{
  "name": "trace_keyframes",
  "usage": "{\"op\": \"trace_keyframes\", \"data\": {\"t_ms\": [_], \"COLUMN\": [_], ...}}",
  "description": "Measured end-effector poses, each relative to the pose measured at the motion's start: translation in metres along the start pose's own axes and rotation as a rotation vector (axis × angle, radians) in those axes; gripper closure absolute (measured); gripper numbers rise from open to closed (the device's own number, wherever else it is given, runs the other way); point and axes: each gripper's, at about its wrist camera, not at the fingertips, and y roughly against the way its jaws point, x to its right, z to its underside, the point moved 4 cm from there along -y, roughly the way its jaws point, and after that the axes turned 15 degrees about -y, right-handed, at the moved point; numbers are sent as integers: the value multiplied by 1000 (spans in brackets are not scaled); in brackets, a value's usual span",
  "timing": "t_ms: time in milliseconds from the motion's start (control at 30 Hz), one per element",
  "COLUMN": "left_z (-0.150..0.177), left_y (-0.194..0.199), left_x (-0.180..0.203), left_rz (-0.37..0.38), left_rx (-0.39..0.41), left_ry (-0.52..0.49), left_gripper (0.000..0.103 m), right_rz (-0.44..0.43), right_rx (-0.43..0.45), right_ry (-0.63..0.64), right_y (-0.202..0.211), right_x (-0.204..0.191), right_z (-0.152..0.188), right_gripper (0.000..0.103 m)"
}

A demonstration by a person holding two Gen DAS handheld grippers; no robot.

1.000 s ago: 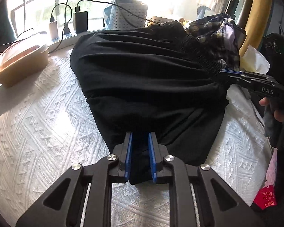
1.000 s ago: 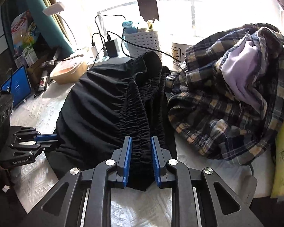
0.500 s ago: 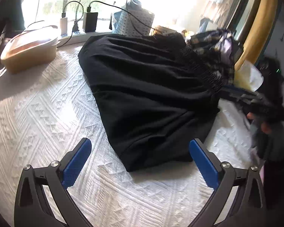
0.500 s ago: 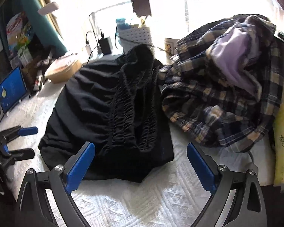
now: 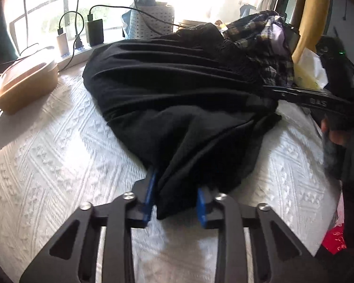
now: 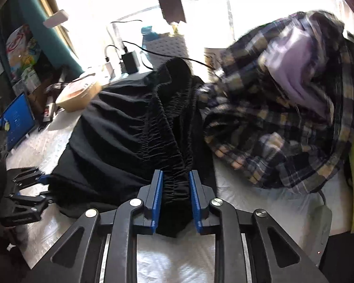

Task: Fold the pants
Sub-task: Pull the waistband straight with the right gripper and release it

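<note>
The black pants point(image 5: 177, 99) lie bunched on a white textured bedspread point(image 5: 47, 165). My left gripper point(image 5: 175, 198) is shut on the near hem end of the pants. My right gripper point(image 6: 174, 200) is shut on the gathered elastic waistband point(image 6: 167, 129) at the pants' other end. The right gripper also shows at the right edge of the left wrist view point(image 5: 313, 99), and the left gripper at the left edge of the right wrist view point(image 6: 26, 184).
A plaid shirt pile point(image 6: 283, 108) lies right of the pants. A tan lidded container point(image 5: 23, 85) sits at far left. Chargers and cables point(image 5: 94, 30) and a white perforated basket point(image 5: 153, 18) line the windowsill. A blue-screened tablet point(image 6: 16, 120) stands off the bed's left side.
Both grippers were shut on the pants a second ago, opened wide and drew back half a second ago, and have now closed on the hem and the waistband again.
</note>
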Motion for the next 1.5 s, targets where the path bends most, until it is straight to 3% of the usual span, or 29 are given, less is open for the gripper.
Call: {"op": "trace_keyframes", "data": {"t_ms": [133, 300, 367, 433, 500, 533, 567, 867, 1133, 1200, 1233, 1333, 1400, 1500], "left_z": [9, 10, 8, 4, -1, -3, -7, -37, -54, -56, -57, -61, -62, -62], "left_y": [6, 18, 27, 38, 44, 46, 46, 22, 4, 0, -1, -8, -16, -29], "left_x": [6, -7, -15, -26, -36, -40, -44, -72, -90, -94, -95, -99, -104, -111], "left_rz": [-6, 53, 29, -11, -22, -24, -29, 1, 4, 4, 5, 4, -3, -22], "left_rx": [-12, -13, -2, 28, 64, 77, 87, 108, 109, 114, 117, 117, 108, 75], "left_ry": [-11, 72, 87, 116, 138, 146, 154, 218, 238, 244, 246, 253, 252, 252], "left_gripper": [79, 76, 65, 24, 5, 4, 4, 3, 3, 3, 3, 3, 3, 3], "right_rz": [37, 32, 25, 46, 56, 57, 56, 50, -51, -50, -42, -12, 78, 135], "right_rx": [-15, -14, -5, 7, 31, 40, 50, 61, 85, 88, 81, 44, -3, -52], "right_ry": [-45, -59, -51, -25, -1, 4, 5, -6, 3, 30, 44, 86, 126, 138], "right_y": [-10, -7, 0, 7, 15, 18, 19, 20, 11, -2, -10, -38, -63, -88], "right_x": [18, 17, 13, 7, 2, 1, 0, -6, -28, -35, -37, -41, -32, -15], "right_z": [2, 0, -2, -5, -9, -12, -14, -25, -52, -66, -72, -86, -90, -90], "right_gripper": [81, 81, 78, 72, 47, 10, 0, 0, 0, 18, 33, 39, 41, 41]}}
